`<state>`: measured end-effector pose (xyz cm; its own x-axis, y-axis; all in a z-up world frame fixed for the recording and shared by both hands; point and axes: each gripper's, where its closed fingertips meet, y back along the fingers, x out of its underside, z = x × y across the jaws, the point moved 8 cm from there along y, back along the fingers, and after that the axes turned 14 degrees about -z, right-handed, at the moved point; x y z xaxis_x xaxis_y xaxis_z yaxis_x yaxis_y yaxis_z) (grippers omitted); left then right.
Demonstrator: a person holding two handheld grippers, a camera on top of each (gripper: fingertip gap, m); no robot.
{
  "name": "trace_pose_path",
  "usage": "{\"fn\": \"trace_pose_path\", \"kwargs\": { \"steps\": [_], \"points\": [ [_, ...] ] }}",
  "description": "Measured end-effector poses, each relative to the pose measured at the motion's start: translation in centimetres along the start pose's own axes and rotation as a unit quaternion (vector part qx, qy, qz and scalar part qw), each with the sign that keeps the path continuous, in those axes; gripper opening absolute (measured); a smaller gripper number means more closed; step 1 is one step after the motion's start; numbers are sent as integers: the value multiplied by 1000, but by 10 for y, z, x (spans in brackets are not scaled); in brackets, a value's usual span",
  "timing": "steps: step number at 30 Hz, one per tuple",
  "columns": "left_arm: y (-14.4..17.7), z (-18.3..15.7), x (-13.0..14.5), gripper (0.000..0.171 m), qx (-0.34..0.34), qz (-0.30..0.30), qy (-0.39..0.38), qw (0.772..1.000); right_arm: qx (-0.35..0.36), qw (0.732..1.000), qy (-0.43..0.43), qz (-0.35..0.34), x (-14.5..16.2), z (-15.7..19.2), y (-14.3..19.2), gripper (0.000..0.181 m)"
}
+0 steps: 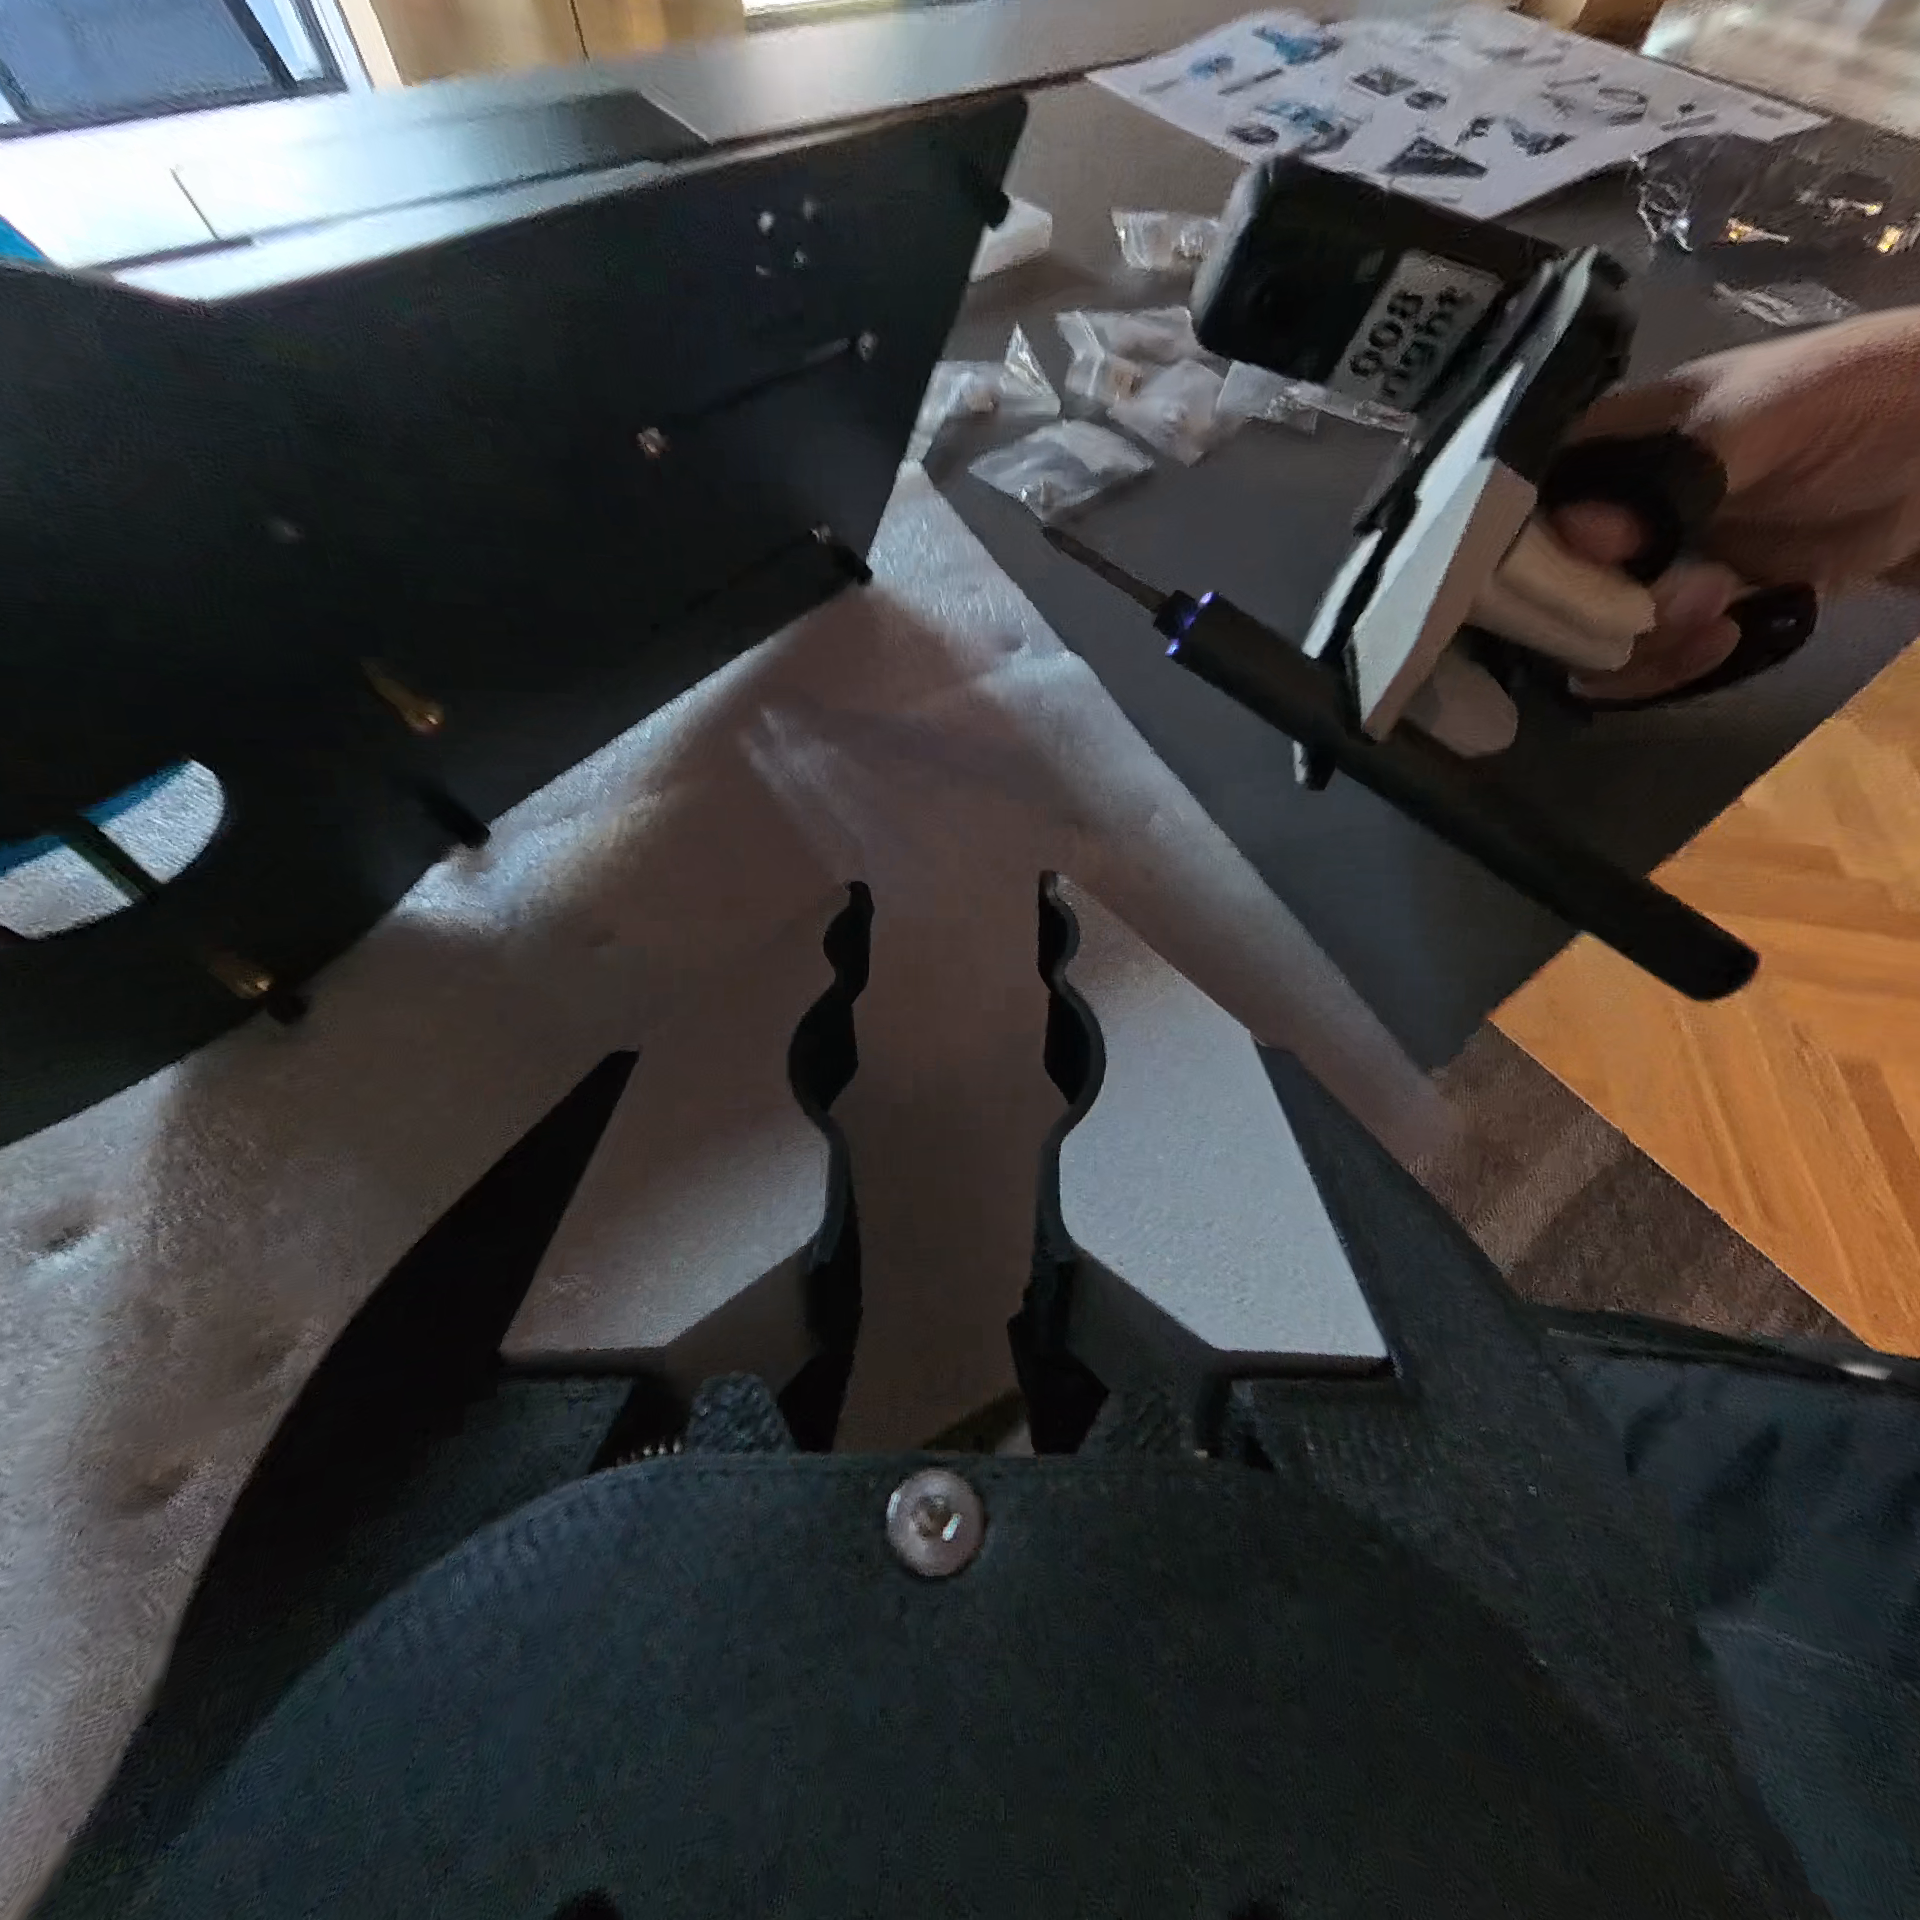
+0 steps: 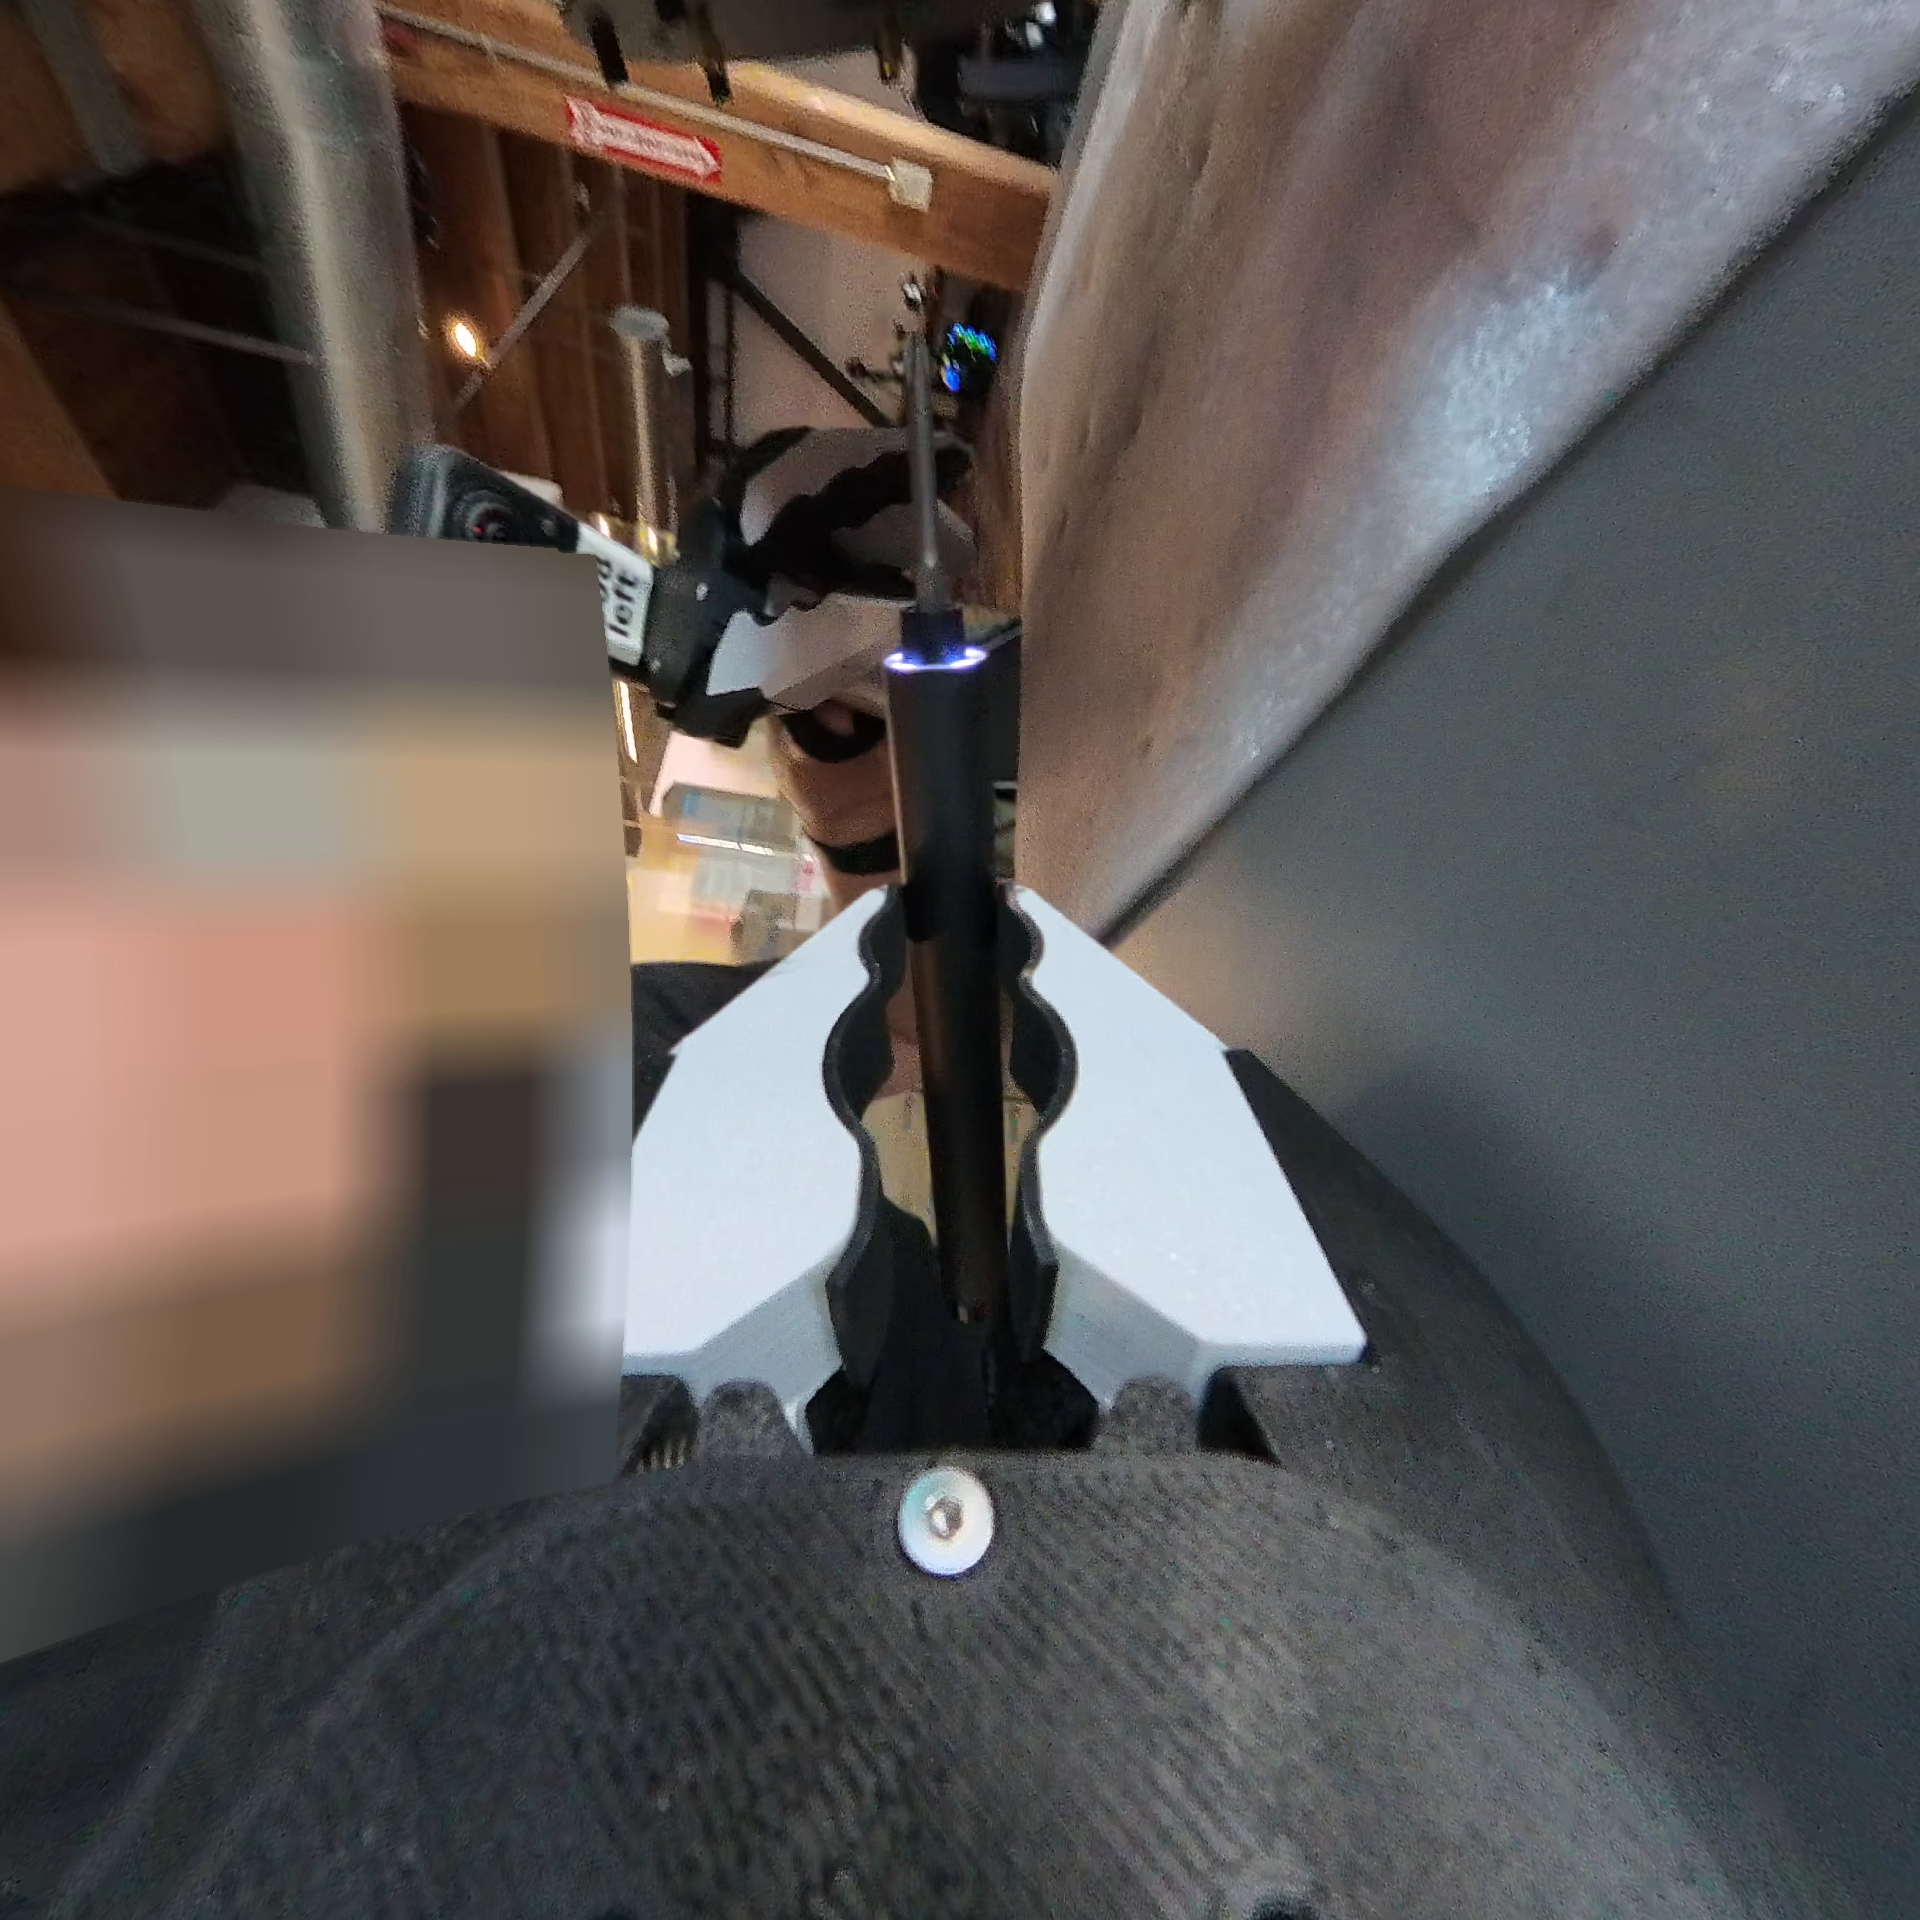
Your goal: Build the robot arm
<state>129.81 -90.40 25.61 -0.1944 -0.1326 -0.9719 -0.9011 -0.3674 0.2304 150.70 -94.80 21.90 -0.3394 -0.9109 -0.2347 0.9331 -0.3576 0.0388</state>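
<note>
My left gripper [image 1: 953, 894] is open and empty, held over a white foam sheet [image 1: 727, 831]. Just up and left of it stands a black furniture panel assembly [image 1: 468, 416] with screws and brass fittings on its face. My right gripper [image 1: 1351, 665], held by a hand, is shut on a slim black electric screwdriver [image 1: 1455, 800] with a lit ring; its bit points toward the panel's lower corner. In the right wrist view the right gripper [image 2: 945, 899] clamps the screwdriver [image 2: 940, 790] between its white fingers [image 2: 748, 1122], with the left gripper [image 2: 831, 561] farther off.
Small plastic bags of hardware [image 1: 1091, 405] and a printed instruction sheet [image 1: 1455, 94] lie on a dark surface [image 1: 1195, 644] behind. Wood floor [image 1: 1766, 987] shows at the right. A large grey panel [image 2: 1558, 831] fills the right of the right wrist view.
</note>
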Motion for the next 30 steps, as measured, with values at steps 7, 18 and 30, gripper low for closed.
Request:
{"fn": "trace_pose_path", "kwargs": {
  "steps": [7,18,30],
  "points": [
    [32,-37,7,30,7,42,61,997,-15,999,18,38,-6,11,5,16],
    [45,-40,-14,31,-74,34,34,996,-30,998,13,55,-18,6,41,16],
    [-2,20,-40,32,5,-23,-4,1000,-54,997,-34,48,-32,-10,12,16]
  ]
}}
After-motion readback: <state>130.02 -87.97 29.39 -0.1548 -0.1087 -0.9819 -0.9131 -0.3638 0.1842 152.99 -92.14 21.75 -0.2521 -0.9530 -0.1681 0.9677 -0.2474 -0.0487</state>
